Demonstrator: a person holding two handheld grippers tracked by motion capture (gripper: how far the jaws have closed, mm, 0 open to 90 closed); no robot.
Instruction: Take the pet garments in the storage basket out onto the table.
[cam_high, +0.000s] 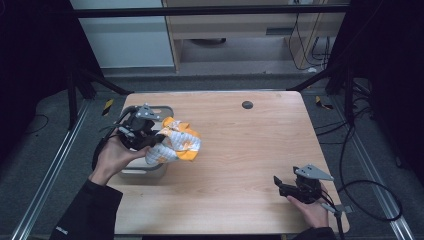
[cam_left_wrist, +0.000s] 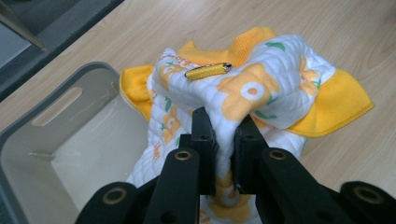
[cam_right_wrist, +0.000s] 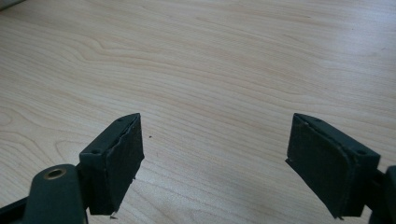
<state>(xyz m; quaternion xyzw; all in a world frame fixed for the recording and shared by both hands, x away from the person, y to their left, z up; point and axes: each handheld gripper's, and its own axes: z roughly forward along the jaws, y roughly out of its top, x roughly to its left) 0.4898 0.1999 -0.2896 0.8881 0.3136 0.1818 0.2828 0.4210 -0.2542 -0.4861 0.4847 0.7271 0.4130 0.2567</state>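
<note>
A bunched white quilted garment (cam_high: 176, 142) with orange flowers and yellow trim hangs partly over the rim of a grey bin (cam_high: 161, 109) at the table's left. My left gripper (cam_high: 156, 141) is shut on a fold of the garment (cam_left_wrist: 261, 88); the cloth is pinched between its jaws, just beside the bin (cam_left_wrist: 56, 140), whose inside looks empty. A yellow zipper pull (cam_left_wrist: 208, 70) lies on top of the cloth. My right gripper (cam_high: 278, 183) rests near the table's front right corner, open, its pads (cam_right_wrist: 116, 161) wide apart over bare wood.
The wooden table (cam_high: 250, 145) has a small black round hole cover (cam_high: 247, 105) near its far edge. Cables (cam_high: 372, 200) trail off the right side on the floor. Dark frame posts stand at both far corners.
</note>
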